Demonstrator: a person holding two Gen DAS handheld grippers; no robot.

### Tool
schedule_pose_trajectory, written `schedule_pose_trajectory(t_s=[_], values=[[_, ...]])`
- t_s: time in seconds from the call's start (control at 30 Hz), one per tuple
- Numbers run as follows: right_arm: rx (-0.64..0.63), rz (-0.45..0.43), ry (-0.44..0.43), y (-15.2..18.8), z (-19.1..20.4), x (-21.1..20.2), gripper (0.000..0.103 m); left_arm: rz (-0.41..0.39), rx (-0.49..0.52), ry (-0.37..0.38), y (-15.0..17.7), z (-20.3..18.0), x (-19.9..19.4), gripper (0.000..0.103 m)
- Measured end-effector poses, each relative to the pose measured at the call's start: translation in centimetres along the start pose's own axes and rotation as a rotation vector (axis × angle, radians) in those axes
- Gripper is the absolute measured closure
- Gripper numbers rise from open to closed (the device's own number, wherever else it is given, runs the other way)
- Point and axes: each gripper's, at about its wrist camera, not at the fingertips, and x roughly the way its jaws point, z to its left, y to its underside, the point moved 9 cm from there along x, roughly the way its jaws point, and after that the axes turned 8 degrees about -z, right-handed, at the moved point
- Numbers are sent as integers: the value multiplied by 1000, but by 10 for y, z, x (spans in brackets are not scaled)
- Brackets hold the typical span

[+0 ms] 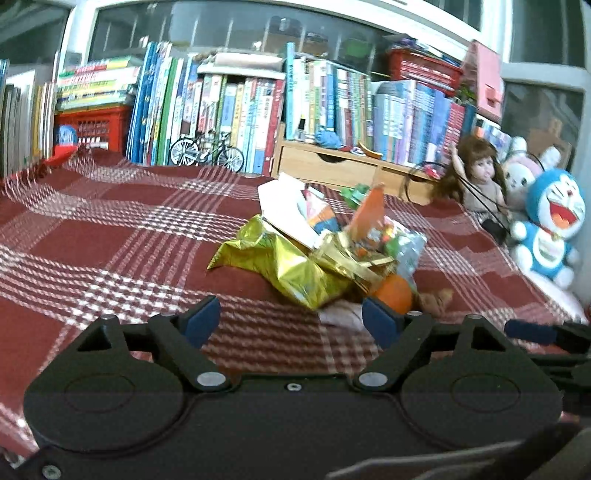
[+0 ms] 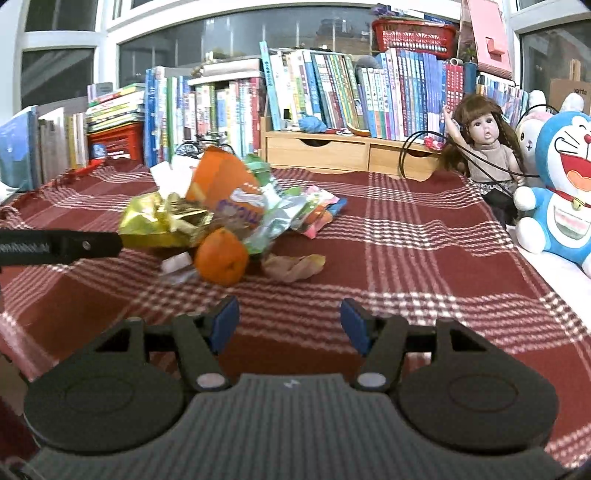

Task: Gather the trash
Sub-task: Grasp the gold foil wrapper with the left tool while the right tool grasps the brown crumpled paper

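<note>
A heap of crumpled trash (image 2: 229, 218) lies on the red-and-white plaid tablecloth (image 2: 406, 236), gathered into one pile toward the middle of the table. In it one shiny gold foil bag (image 1: 280, 266), one orange snack packet (image 2: 221, 181), one clear wrapper with coloured print (image 2: 280, 218) and some white paper (image 1: 284, 206) can be made out; the rest is too jumbled to count. One round orange fruit (image 2: 221, 257) rests against the near edge of the pile, with one brown crinkled scrap (image 2: 293, 266) just beside it.

The left gripper (image 1: 291, 321) hangs above the cloth, just short of the heap, its two blue-padded jaws spread apart with nothing between them. The right gripper (image 2: 288, 325) is likewise released, two blue pads wide apart over bare cloth, nothing held, the pile ahead and to its left.

Along the back stands a row of upright books (image 2: 332, 92), one wooden drawer unit (image 2: 351, 151) with two drawers, and two red plastic baskets (image 2: 413, 33). At the right edge sit one long-haired doll (image 2: 484, 144), one blue-and-white cat plush toy (image 2: 565, 184) and one white-and-pink rabbit plush (image 1: 517, 173).
</note>
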Motion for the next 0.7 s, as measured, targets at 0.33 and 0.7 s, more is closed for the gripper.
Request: schedule_pose_trajectory(t_s=[0.33,0.7], values=[[-48,35,4,-2,-5,47,29,58,-261,9,-5,27,52,34],[-84,123,-83,-4,-2,91,44,31,-199,16,-5,15,61,69]])
